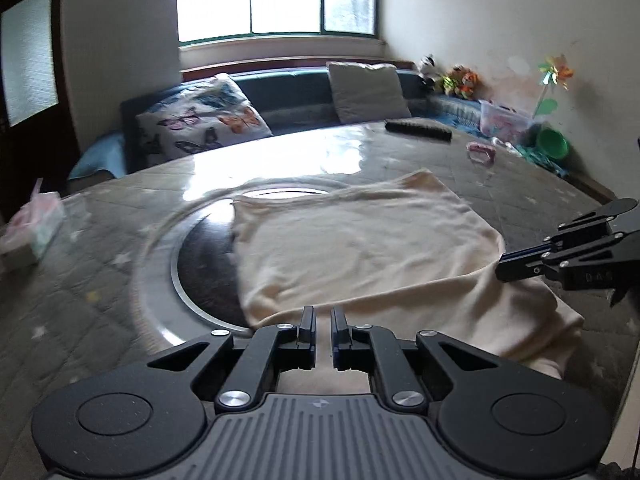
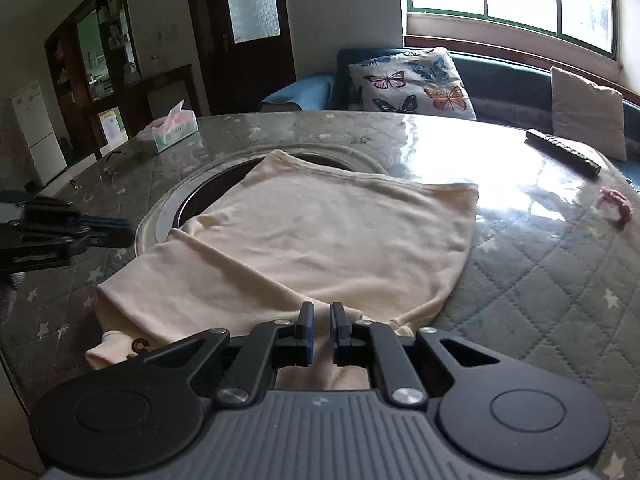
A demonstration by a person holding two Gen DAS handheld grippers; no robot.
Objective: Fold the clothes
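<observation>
A cream garment (image 1: 360, 248) lies on the round table, partly over its dark centre disc; it also shows in the right wrist view (image 2: 320, 240), with its near part folded over. My left gripper (image 1: 322, 316) sits low at the garment's near edge, jaws a narrow gap apart with cloth between them. My right gripper (image 2: 321, 314) is at the garment's other near corner, jaws also narrowly apart on a raised cloth fold. Each gripper shows in the other's view, the right one (image 1: 508, 268) touching the cloth edge and the left one (image 2: 116, 228) blurred.
The table (image 2: 540, 280) has a quilted cover under glass. On it lie a remote control (image 2: 564, 152), a tissue box (image 2: 172, 128) and a small pink item (image 2: 618, 208). A sofa with cushions (image 1: 200, 120) stands behind, under the window.
</observation>
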